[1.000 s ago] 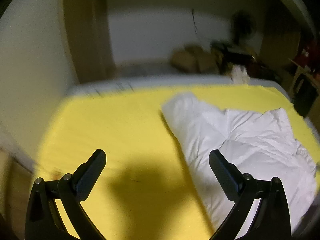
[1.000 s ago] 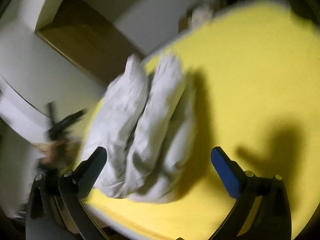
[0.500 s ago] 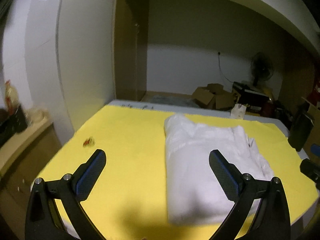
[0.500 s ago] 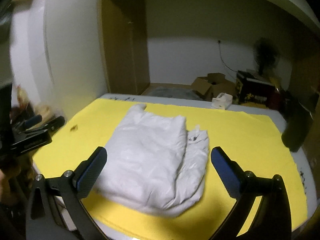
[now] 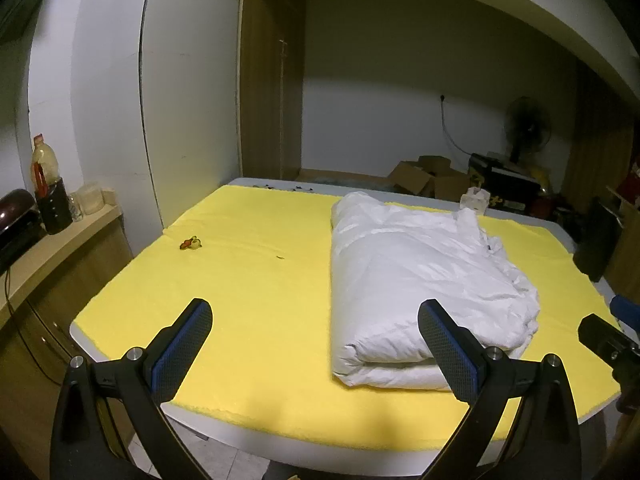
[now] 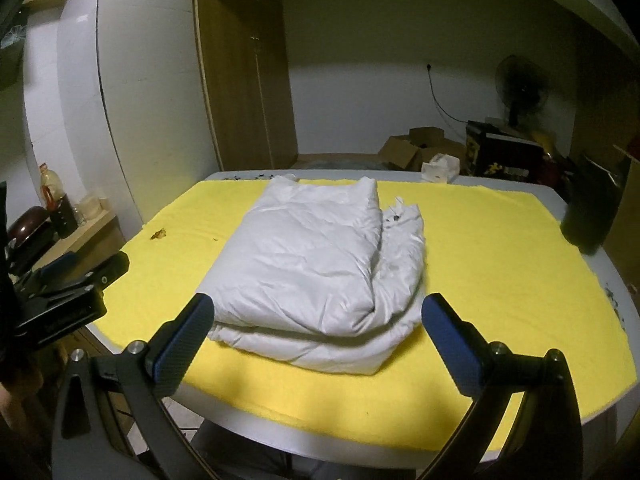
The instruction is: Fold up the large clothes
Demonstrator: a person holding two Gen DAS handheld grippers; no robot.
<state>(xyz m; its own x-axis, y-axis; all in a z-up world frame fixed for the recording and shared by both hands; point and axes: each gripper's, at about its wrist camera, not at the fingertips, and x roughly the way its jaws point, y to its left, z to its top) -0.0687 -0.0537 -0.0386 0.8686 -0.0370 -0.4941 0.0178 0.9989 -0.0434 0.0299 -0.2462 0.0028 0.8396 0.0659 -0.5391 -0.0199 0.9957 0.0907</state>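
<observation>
A white padded garment point(image 5: 420, 276) point(image 6: 320, 264) lies folded into a thick rectangular bundle on the yellow cloth point(image 5: 248, 280) point(image 6: 500, 264) covering the table. My left gripper point(image 5: 316, 344) is open and empty, held back at the table's near edge, left of the bundle's near end. My right gripper point(image 6: 318, 340) is open and empty too, just short of the bundle's near edge. Neither touches the garment. In the right wrist view the left gripper point(image 6: 68, 280) shows at the left edge; in the left wrist view part of the right gripper point(image 5: 612, 336) shows at the right edge.
A small brown scrap point(image 5: 190, 243) lies on the cloth at far left. A side counter point(image 5: 60, 240) at left carries a bottle point(image 5: 44, 168) and jars. Cardboard boxes point(image 5: 428, 180), a fan point(image 5: 526, 128) and a dark bin point(image 6: 586, 220) stand behind and right of the table.
Both grippers pulled back and up from close over the garment to the table's near edge. The bundle now lies flat and still; the views went from blurred to steady.
</observation>
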